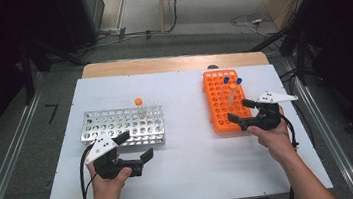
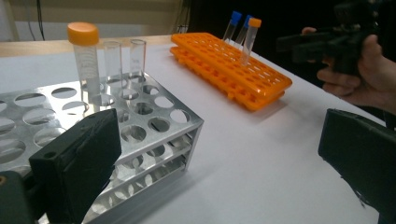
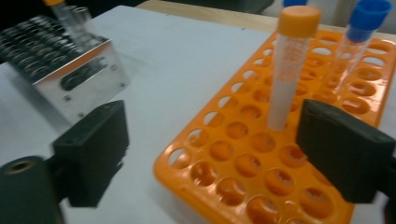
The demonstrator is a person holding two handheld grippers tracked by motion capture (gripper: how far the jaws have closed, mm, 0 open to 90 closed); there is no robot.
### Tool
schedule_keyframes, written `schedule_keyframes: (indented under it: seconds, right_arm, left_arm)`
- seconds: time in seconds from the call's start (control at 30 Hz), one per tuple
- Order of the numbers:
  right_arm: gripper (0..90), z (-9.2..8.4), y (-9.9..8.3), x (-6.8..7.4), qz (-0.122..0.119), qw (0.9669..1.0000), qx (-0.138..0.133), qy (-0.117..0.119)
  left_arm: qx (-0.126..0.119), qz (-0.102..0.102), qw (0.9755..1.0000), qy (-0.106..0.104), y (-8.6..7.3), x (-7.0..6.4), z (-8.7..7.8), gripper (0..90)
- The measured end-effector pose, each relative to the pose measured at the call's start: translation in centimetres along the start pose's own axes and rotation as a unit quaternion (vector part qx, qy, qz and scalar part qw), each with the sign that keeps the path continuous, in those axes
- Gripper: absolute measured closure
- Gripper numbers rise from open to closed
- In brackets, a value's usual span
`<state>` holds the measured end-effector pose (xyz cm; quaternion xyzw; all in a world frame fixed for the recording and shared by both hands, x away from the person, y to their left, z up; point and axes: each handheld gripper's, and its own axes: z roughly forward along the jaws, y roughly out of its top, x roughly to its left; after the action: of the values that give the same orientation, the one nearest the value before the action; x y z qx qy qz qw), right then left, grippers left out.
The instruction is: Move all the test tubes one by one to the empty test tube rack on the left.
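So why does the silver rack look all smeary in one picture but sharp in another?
In the right gripper view the silver rack is smeared by motion blur, and the orange rack looks soft too. In the left gripper view the silver rack is crisp, with bright glints on its metal. The high view is evenly lit, with dark edges around the table.

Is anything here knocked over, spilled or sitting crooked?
Nothing stands out. The capped tubes stand in the orange rack; an orange-capped tube and clear glass tubes stand upright in the metal rack. No spill shows on the white table.
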<state>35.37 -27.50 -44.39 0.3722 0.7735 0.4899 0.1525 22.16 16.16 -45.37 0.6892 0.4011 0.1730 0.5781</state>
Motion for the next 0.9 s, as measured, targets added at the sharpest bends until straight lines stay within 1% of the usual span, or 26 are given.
schedule_keyframes:
  seconds: [0.03,0.07,0.13,0.2,0.27,0.33,0.37,0.43,0.5,0.53,0.6,0.67,0.77,0.8,0.9]
  right_arm:
    - [18.2,0.3,0.2,-0.2,0.005,1.0000,0.001,-0.005]
    - [21.6,0.7,0.4,-0.4,0.008,0.9999,0.004,-0.014]
    - [27.1,1.4,0.6,-0.8,0.011,0.9994,0.007,-0.033]
    - [32.8,1.9,0.7,-1.3,0.012,0.9989,0.008,-0.046]
    - [38.6,2.4,0.8,-1.7,0.012,0.9987,0.010,-0.048]
    - [44.8,2.8,0.8,-2.0,0.011,0.9986,0.016,-0.050]
    - [48.1,3.0,0.7,-2.2,0.009,0.9987,0.020,-0.046]
    - [51.5,3.5,0.5,-2.4,0.006,0.9986,0.030,-0.043]
    - [54.4,3.9,0.2,-2.5,0.019,0.9985,0.036,-0.038]
    - [55.5,4.2,0.1,-2.5,0.023,0.9982,0.039,-0.039]
    - [56.3,4.6,-0.2,-2.4,0.020,0.9976,0.045,-0.050]
    - [58.1,4.8,-0.2,-2.3,0.017,0.9970,0.039,-0.064]
    - [63.9,5.1,-0.1,-2.1,0.020,0.9958,0.037,-0.081]
    - [66.2,5.2,-0.2,-2.0,0.013,0.9954,0.037,-0.088]
    - [72.0,5.5,-0.2,-1.7,0.006,0.9934,0.031,-0.110]
  left_arm:
    - [-0.002,-0.001,1.0000,-0.001,0.0,0.0,0.0,0.0]
    - [-0.004,0.000,1.0000,-0.001,0.0,0.0,0.0,0.0]
    - [-0.003,0.003,1.0000,0.000,0.0,-0.1,0.1,0.0]
    - [0.001,0.002,1.0000,-0.001,-0.1,0.0,0.3,0.0]
    - [0.003,-0.001,1.0000,-0.002,-0.3,0.0,0.5,0.0]
    - [0.006,0.000,1.0000,-0.001,-0.3,0.0,0.6,0.0]
    - [0.008,0.000,1.0000,-0.001,-0.4,0.0,0.7,0.0]
    - [0.008,0.000,1.0000,-0.001,-0.4,-0.1,0.8,0.0]
    - [0.008,0.003,1.0000,-0.002,-0.4,-0.1,0.8,0.0]
    - [0.007,0.002,1.0000,-0.003,-0.4,-0.1,0.8,0.0]
    - [0.009,0.002,1.0000,-0.002,-0.5,0.0,0.8,0.0]
    - [0.009,0.000,1.0000,0.000,-0.5,0.1,0.8,0.0]
    - [0.008,-0.003,1.0000,0.002,-0.5,0.1,0.7,0.0]
    - [0.008,-0.002,1.0000,0.002,-0.5,0.1,0.7,0.0]
    - [0.010,-0.005,0.9999,0.001,-0.5,0.1,0.8,0.0]
